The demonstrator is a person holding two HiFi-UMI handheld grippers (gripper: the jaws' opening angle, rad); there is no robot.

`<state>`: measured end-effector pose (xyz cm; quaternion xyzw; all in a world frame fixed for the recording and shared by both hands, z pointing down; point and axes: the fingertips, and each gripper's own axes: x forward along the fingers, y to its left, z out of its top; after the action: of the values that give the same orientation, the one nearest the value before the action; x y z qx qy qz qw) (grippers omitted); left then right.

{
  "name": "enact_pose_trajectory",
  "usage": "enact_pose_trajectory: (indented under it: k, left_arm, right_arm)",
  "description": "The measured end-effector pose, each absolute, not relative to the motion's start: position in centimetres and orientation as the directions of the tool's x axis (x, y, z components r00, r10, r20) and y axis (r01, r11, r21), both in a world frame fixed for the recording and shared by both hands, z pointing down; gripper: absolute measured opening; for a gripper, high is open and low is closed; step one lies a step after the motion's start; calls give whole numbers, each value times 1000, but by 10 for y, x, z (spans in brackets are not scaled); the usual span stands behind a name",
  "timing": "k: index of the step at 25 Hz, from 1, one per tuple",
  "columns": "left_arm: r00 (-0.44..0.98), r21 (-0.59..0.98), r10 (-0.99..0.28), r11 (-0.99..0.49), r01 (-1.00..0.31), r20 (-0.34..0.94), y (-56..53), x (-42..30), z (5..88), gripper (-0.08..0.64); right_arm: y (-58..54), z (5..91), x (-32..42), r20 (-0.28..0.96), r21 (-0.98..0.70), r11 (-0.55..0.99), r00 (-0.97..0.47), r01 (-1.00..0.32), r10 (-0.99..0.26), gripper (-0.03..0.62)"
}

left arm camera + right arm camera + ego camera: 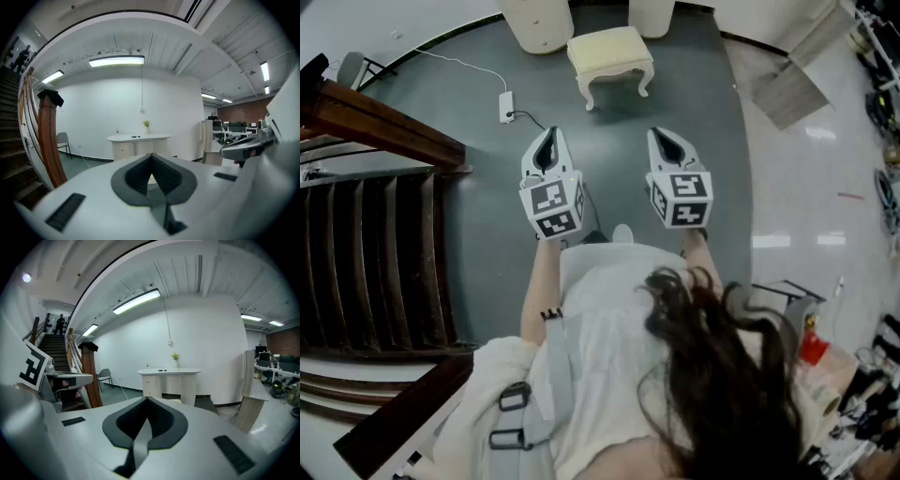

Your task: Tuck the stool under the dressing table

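The cream stool [610,58] with curved legs stands on the grey floor, just in front of the white dressing table [539,21]. My left gripper [548,141] and right gripper [667,141] hover side by side short of the stool, pointing at it and touching nothing. Both are shut and hold nothing. In the left gripper view the dressing table [138,143] stands against the far wall beyond the closed jaws of the left gripper [151,155]. In the right gripper view the same table [171,378] shows, with a sliver of the stool [174,400] above the right gripper [146,400].
A dark wooden staircase [375,234] with a banister runs along the left. A white power strip [506,105] and its cable lie on the floor left of the stool. A wooden panel [787,89] leans at the right, and a grey chair [62,140] stands by the wall.
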<state>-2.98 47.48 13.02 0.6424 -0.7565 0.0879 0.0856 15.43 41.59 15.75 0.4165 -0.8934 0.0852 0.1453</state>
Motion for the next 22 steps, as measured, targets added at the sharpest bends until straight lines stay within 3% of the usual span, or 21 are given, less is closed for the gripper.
enact_pose_trajectory:
  k: [22]
  left_arm:
    - [-203,38,-925,226,-973,321,458,-58,156,3]
  right_arm:
    - [387,195,156,410,-106,612,-596,-783,-691,0]
